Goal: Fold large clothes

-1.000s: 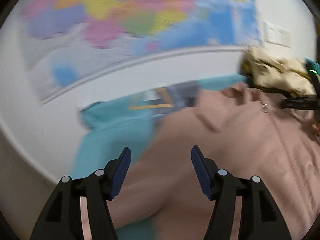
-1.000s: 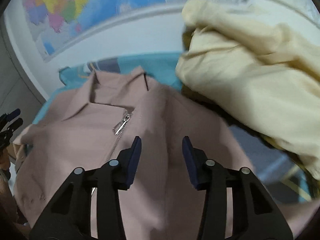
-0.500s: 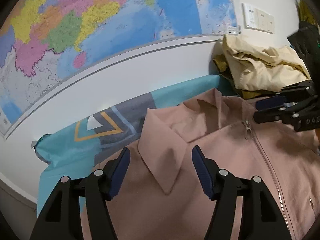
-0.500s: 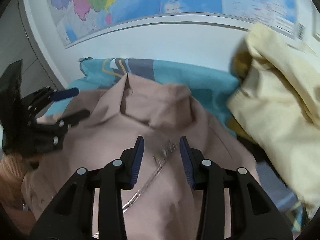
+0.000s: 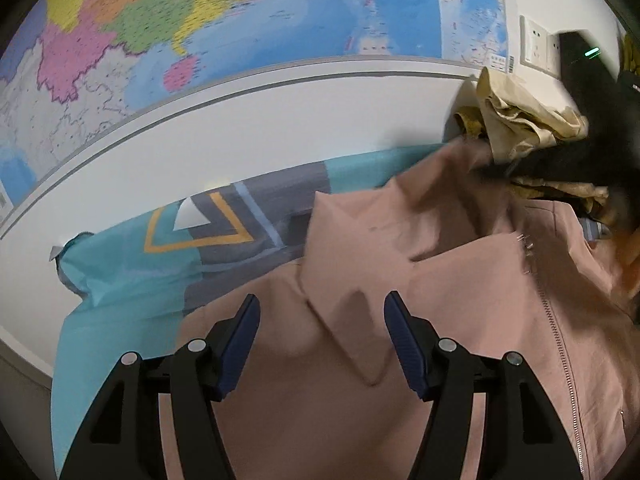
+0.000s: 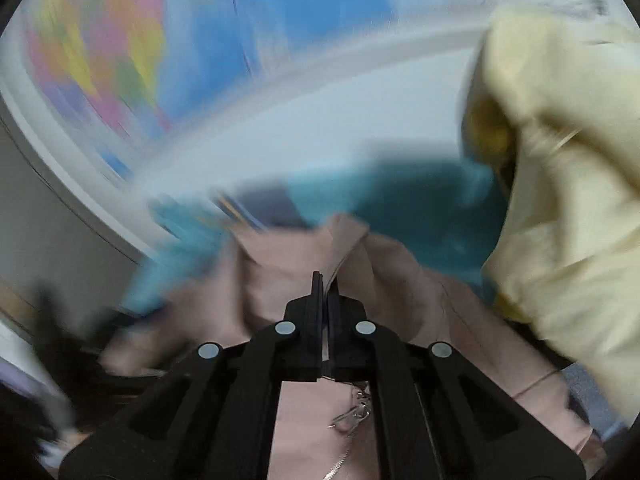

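The right tongs (image 6: pixel 325 292) had just closed, pinching the pink jacket (image 5: pixel 460 320) near its zipper (image 6: pixel 352 416), probably to lift it; the left tongs (image 5: pixel 322 344) hung open over the collar (image 5: pixel 344 280), holding nothing.

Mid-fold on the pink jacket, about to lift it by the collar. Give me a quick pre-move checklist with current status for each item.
1. Right gripper closed on the pink jacket near the zipper top: ok; jaws have just closed, fabric pinched between them.
2. Left gripper gripping: not ok; jaws open, straddling the collar point.
3. Zipper done up: cannot tell; the top looks parted.
4. Yellow garment pile clear of the jacket: not ok; it crowds the jacket's right shoulder.
5. Teal cloth caught in either grip: ok, none visible.
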{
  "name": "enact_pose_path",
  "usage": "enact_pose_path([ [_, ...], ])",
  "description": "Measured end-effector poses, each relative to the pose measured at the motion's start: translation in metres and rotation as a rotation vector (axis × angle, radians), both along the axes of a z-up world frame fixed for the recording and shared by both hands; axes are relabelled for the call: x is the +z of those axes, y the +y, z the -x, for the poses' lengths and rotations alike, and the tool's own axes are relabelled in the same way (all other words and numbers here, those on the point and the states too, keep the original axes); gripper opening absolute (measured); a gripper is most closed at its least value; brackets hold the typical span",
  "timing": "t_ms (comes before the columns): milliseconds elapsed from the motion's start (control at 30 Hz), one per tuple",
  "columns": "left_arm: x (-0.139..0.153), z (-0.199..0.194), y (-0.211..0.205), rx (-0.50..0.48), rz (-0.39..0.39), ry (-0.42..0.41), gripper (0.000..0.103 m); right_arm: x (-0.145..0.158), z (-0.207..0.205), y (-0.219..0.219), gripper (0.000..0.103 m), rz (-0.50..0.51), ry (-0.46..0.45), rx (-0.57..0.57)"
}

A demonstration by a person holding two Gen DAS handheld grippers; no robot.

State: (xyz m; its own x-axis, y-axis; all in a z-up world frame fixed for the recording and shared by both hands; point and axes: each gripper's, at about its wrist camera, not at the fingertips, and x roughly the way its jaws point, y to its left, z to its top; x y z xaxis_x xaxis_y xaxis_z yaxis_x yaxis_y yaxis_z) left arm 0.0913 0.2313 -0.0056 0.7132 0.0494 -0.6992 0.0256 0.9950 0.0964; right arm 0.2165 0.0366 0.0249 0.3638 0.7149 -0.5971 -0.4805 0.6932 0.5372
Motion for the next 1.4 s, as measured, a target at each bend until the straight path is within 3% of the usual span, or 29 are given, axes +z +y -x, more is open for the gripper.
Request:
enact_pose_path([
  [67, 0.002, 0.001, 0.003, -0.005, 0.018, -0.007, 0.062, 0.015, -0.004, -0.036, 0.002, -0.211, 0.056, 0.008],
  [100, 0.003, 0.001, 0.003, -0.009, 0.023, -0.009, 0.063, 0.017, -0.007, -0.050, 0.002, -0.271, 0.077, 0.000],
  [233, -0.001, -0.002, 0.002, -0.004, 0.004, 0.003, 0.067, -0.007, -0.020, -0.086, 0.003, -0.336, 0.181, -0.061],
  [300, -0.005, -0.005, 0.001, 0.004, -0.002, 0.023, 0.067, -0.028, -0.021, -0.086, 0.008, -0.189, 0.212, -0.110],
  [400, -0.007, -0.007, 0.002, 0.006, -0.001, 0.041, 0.067, -0.042, -0.013, -0.087, 0.014, -0.082, 0.193, -0.140],
  [433, -0.005, -0.007, 0.002, 0.008, -0.002, 0.040, 0.067, -0.043, -0.007, -0.089, 0.019, -0.080, 0.183, -0.145],
  [467, -0.002, -0.007, 0.002, 0.009, -0.001, 0.037, 0.067, -0.042, -0.002, -0.090, 0.031, -0.089, 0.176, -0.139],
  [533, 0.003, -0.007, 0.000, 0.008, -0.001, 0.029, 0.074, -0.034, 0.012, -0.084, 0.045, -0.055, 0.117, -0.112],
  [633, 0.007, -0.010, -0.003, 0.008, -0.034, 0.020, 0.076, -0.024, 0.027, -0.063, 0.050, 0.118, 0.002, -0.086],
  [667, 0.007, -0.012, -0.003, 0.010, -0.067, 0.020, 0.076, -0.020, 0.032, -0.061, 0.061, 0.175, -0.037, -0.088],
  [767, 0.012, -0.011, 0.003, 0.014, -0.128, 0.011, 0.080, -0.013, 0.057, -0.074, 0.079, 0.314, -0.162, -0.080],
  [867, 0.015, -0.009, 0.021, -0.011, -0.093, 0.024, 0.087, -0.025, 0.069, -0.092, 0.089, 0.439, -0.185, -0.028],
  [900, 0.012, -0.009, 0.024, -0.027, -0.079, 0.037, 0.087, -0.033, 0.071, -0.090, 0.087, 0.490, -0.185, -0.013],
  [933, 0.008, -0.009, 0.026, -0.043, -0.069, 0.054, 0.087, -0.039, 0.071, -0.086, 0.072, 0.525, -0.189, -0.014],
  [967, 0.002, -0.009, 0.025, -0.047, -0.076, 0.065, 0.087, -0.047, 0.070, -0.086, 0.031, 0.544, -0.174, 0.005],
  [1000, -0.004, -0.009, 0.024, -0.039, -0.099, 0.072, 0.087, -0.054, 0.065, -0.085, 0.007, 0.539, -0.141, 0.023],
  [1167, -0.013, -0.013, 0.025, 0.043, -0.137, 0.060, 0.086, -0.034, 0.037, -0.088, 0.002, 0.502, -0.202, -0.095],
  [1267, -0.007, -0.019, 0.035, 0.120, -0.153, 0.022, 0.085, -0.020, 0.031, -0.069, 0.002, 0.574, -0.324, -0.149],
  [1400, -0.007, -0.025, 0.045, 0.220, -0.178, 0.003, 0.085, -0.041, 0.019, -0.060, 0.005, 0.605, -0.262, -0.164],
])
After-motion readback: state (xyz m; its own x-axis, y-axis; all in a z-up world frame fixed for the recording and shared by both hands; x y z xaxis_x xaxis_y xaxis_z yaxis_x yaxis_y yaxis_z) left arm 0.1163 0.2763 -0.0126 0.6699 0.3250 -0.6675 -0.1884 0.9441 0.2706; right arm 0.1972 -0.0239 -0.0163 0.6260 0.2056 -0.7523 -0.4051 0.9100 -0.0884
